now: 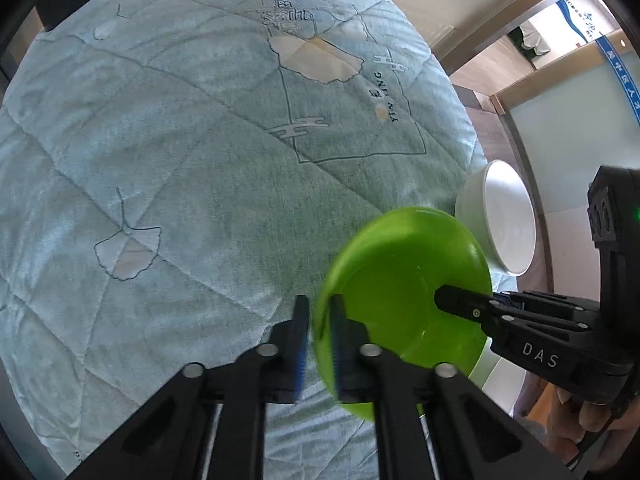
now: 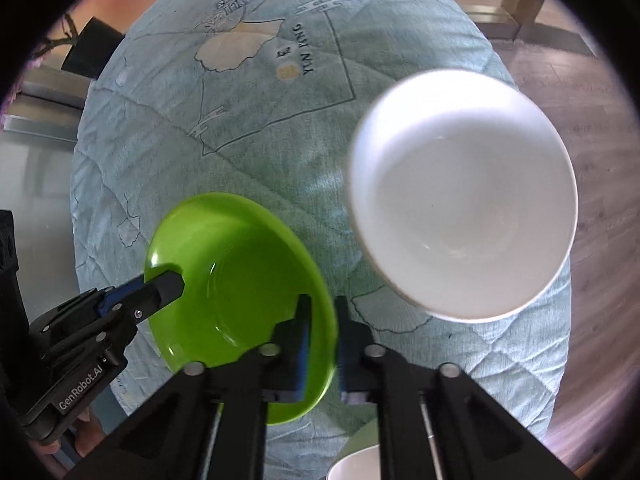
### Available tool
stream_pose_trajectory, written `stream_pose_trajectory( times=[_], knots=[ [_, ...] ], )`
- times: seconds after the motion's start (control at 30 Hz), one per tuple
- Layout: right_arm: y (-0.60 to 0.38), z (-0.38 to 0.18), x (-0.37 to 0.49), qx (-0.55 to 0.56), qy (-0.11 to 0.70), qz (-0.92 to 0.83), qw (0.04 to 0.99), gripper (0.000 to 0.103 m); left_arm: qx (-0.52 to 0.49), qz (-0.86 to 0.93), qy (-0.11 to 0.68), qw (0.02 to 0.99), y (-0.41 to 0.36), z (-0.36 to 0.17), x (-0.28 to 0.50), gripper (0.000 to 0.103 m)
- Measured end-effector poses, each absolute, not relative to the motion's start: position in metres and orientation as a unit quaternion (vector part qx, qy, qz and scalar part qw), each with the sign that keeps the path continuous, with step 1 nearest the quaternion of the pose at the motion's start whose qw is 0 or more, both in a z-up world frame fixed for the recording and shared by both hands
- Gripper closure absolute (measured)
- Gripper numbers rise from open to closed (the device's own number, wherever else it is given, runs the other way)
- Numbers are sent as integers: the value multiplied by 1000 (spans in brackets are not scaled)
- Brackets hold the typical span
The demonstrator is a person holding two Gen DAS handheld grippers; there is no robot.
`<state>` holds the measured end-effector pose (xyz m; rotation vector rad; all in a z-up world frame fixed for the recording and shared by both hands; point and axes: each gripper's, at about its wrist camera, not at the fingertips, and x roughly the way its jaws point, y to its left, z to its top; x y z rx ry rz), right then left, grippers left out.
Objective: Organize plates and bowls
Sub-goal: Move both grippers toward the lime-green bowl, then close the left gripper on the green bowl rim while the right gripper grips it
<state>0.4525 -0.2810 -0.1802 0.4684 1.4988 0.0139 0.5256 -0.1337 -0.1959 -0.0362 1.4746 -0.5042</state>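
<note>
Green plate: a lime-green plastic plate (image 1: 400,304) sits low and right of centre in the left wrist view, low and left of centre in the right wrist view (image 2: 240,276), resting on the cloth.
Left gripper: the left gripper (image 1: 320,344) is pressed together on the plate's left rim; it shows at lower left in the right wrist view (image 2: 160,284), one finger over the plate's inside.
Right gripper: the right gripper (image 2: 322,344) pinches the plate's opposite rim; it enters from the right edge in the left wrist view (image 1: 460,300).
White bowl: a white bowl (image 2: 464,208) stands upright just beside the plate, upper right (image 1: 500,220).
Cloth: a quilted pale blue cloth (image 1: 180,140) with leaf prints covers the table.
Second white dish: part of a white rim (image 2: 356,464) at the bottom edge; what kind I cannot tell.
</note>
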Motion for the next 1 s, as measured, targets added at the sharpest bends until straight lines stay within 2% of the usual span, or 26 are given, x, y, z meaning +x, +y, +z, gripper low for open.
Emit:
stream_pose_trajectory(
  times=[0.6, 0.73, 1.0],
  knots=[
    [-279, -183, 449, 206, 667, -6, 716, 95, 28, -230, 647, 726, -144, -183, 510, 101],
    [-274, -157, 442, 192, 655, 6, 731, 95, 15, -229, 637, 736, -134, -155, 496, 101],
    [-269, -73, 397, 185, 612, 29, 768, 96, 12, -225, 602, 767, -122, -54, 445, 101]
  ],
)
